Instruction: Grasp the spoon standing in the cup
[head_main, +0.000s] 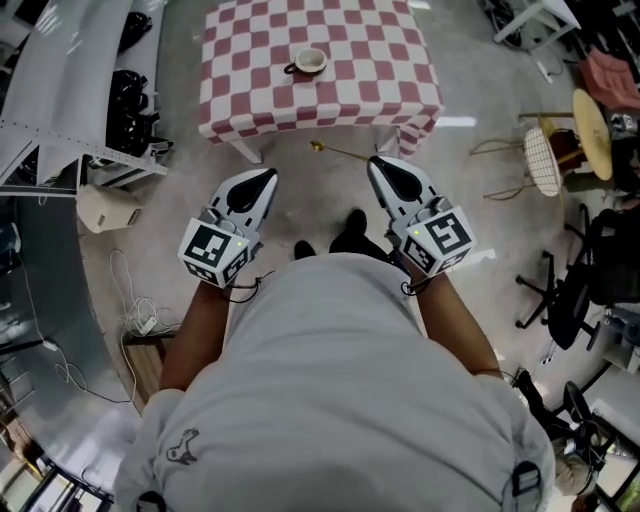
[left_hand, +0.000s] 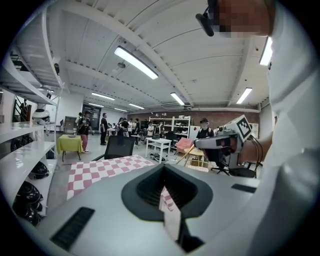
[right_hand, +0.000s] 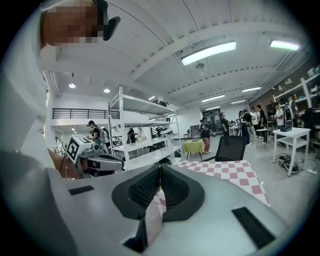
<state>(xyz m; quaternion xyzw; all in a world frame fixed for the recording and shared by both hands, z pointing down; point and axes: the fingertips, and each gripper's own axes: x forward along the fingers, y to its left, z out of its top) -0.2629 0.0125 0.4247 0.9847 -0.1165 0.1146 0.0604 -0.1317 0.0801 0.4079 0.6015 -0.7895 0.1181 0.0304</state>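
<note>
A white cup (head_main: 311, 61) with a dark handle stands on the table with the red-and-white checked cloth (head_main: 380, 80), far ahead in the head view; no spoon is in it. A gold spoon (head_main: 338, 151) hangs over the floor short of the table. Its handle ends at the tip of my right gripper (head_main: 374, 162), which is shut on it. From the left gripper view the spoon (left_hand: 192, 154) slants down from the right gripper (left_hand: 220, 143). The right gripper view shows its jaws (right_hand: 160, 169) together, with the spoon hidden. My left gripper (head_main: 268, 177) (left_hand: 164, 172) is shut and empty.
Metal shelving (head_main: 60, 100) runs along the left, with cables (head_main: 140, 310) on the floor beside it. A wire stool (head_main: 543, 160) and a black office chair (head_main: 570, 290) stand at the right. The person's shoes (head_main: 345, 238) are on the bare floor, a step back from the table.
</note>
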